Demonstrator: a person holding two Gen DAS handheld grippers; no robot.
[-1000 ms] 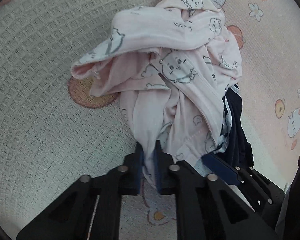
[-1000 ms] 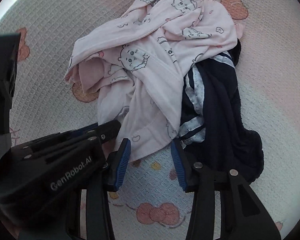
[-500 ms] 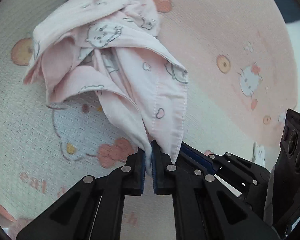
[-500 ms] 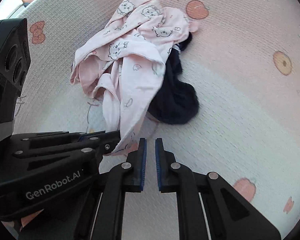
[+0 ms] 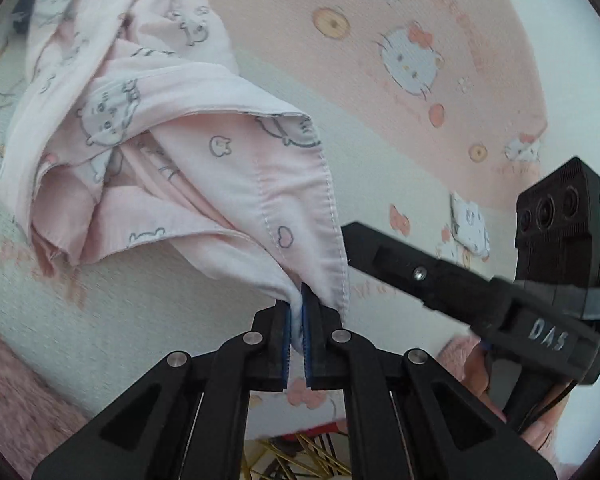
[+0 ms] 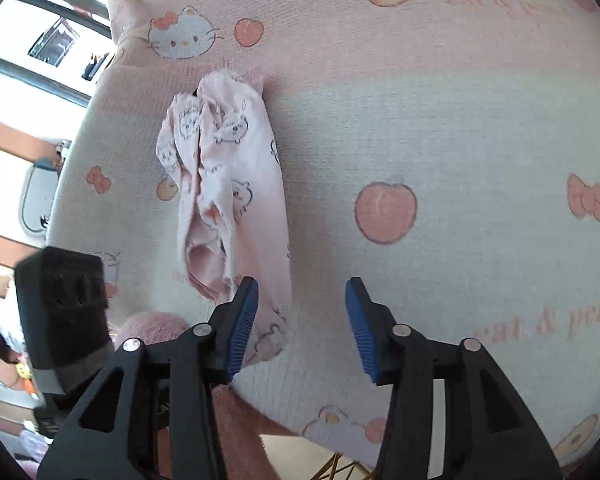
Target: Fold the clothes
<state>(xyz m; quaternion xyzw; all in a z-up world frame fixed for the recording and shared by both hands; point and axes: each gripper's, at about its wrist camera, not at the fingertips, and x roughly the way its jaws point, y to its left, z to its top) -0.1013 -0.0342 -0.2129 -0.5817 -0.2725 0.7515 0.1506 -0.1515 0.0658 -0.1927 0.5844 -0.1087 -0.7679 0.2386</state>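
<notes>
Left gripper (image 5: 297, 312) is clamped narrow on a hem fold of one pink garment (image 5: 188, 152) w/ cartoon animal print; cloth runs up and left from the pads, bunched, far end trailing on the blanket (image 5: 380, 160). Right gripper (image 6: 302, 320) spread wide, nothing between its 2 blue pads (image 6: 242, 324); the garment's near edge sits just beside the left pad and stretches away ahead-left. One blanket under both, pink and white w/ cat, apple and bow prints. Fuzzy pink fabric (image 6: 236, 428) shows below the right gripper.
</notes>
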